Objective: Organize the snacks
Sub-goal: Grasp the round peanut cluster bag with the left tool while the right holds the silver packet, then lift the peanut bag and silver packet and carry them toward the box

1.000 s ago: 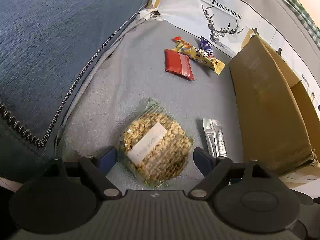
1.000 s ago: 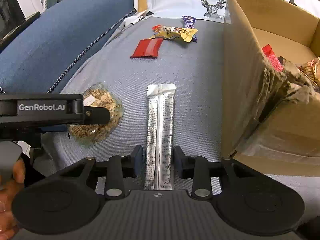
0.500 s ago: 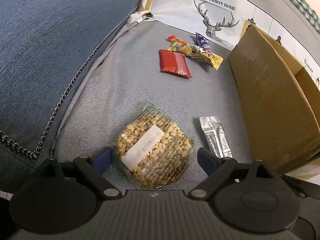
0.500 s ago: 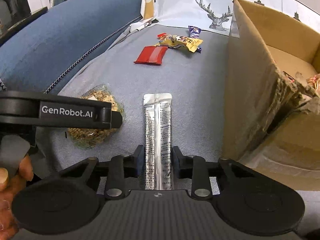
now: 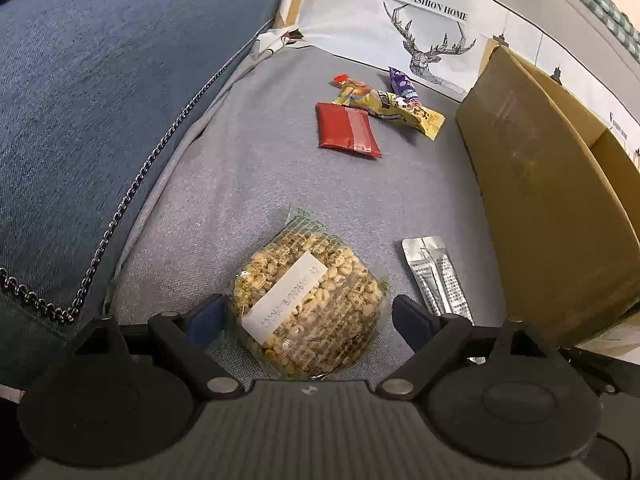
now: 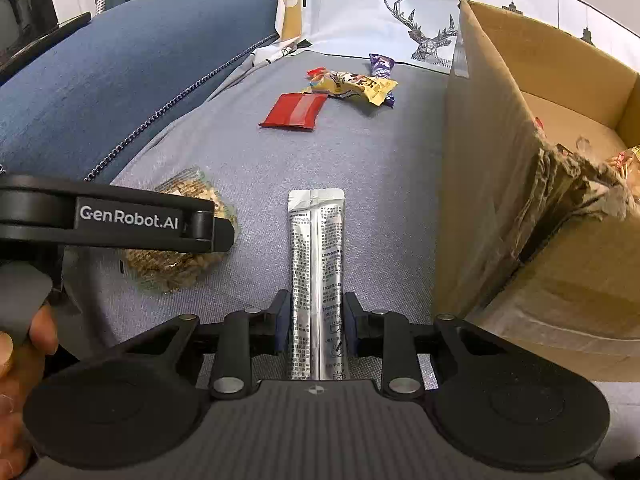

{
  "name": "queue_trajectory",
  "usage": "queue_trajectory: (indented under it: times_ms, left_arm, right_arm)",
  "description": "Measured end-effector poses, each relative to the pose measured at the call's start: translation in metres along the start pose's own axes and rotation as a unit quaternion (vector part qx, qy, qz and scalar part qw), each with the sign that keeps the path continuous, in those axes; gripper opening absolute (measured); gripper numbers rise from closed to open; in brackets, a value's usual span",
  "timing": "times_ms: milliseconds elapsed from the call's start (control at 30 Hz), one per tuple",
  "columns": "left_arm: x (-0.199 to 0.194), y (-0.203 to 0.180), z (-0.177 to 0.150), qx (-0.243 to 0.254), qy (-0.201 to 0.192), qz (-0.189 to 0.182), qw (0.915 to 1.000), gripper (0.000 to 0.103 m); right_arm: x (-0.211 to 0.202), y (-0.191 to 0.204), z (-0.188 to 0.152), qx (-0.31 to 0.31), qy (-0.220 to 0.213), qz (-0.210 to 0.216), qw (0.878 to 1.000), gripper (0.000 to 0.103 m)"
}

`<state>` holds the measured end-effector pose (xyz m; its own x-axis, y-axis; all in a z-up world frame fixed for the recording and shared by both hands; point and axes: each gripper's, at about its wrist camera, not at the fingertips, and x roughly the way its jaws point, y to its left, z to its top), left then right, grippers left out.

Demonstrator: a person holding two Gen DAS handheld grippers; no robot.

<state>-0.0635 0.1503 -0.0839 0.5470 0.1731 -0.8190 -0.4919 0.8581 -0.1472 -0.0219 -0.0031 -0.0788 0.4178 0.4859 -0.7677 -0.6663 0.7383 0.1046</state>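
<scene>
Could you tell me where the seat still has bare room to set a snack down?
Bare grey seat lies between the red packet and the silver sachet, and from the peanut bag to the blue backrest. It is crowded at the yellow wrapper, and tight between sachet and cardboard box.

left gripper [image 5: 308, 316]: black linkage arms, silver pivot screws, dark blue pads, ribbed grey housing with two round black discs | right gripper [image 6: 316, 320]: same build, blue pads, small cross mark on the ribbed housing | side of left gripper: white "GenRobot.AI" lettering on black | hand [image 6: 16, 364]: bare fingers around a grey handle
</scene>
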Motion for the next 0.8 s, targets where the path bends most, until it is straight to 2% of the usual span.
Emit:
queue_trajectory:
  times_ms: [300,800]
  left_arm:
    - [-0.0043,-0.0032,0.0007,0.008,-0.012,0.006,0.9999,0.086]
    - [-0.0028,-0.0023,0.0007,0.004,-0.005,0.002,1.0,0.087]
  right_arm:
    - [0.0,-0.0011,-0.0004,-0.001,-0.001,0.004,1.0,0.029]
    - [0.0006,-0.0006,-0.0005,-0.003,0.0,0.004,1.0,0.029]
